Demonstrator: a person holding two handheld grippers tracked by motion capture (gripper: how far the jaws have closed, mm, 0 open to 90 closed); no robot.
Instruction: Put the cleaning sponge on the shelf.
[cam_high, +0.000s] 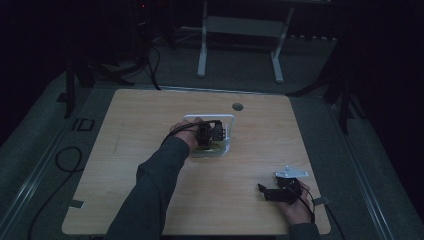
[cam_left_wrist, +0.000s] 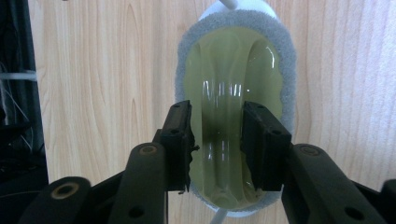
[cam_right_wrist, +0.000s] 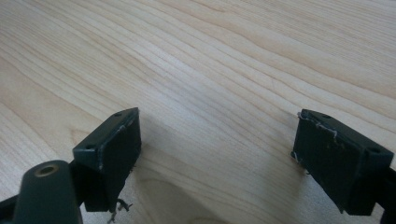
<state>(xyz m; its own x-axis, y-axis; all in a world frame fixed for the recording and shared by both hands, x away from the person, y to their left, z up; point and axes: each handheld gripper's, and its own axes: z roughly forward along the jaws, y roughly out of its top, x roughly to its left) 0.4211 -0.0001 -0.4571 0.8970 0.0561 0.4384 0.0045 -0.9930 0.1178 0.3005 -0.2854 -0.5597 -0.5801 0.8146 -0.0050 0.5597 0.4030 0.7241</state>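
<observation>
Tray mid-table; left gripper over it; right gripper well apart, near-right corner.

left gripper: jaws parted, pointing down | right gripper: jaws wide apart, low

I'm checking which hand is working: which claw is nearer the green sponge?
Left. The left claw hangs right over the green sponge, jaws straddling it; the right claw sits apart at the table's near right.
</observation>
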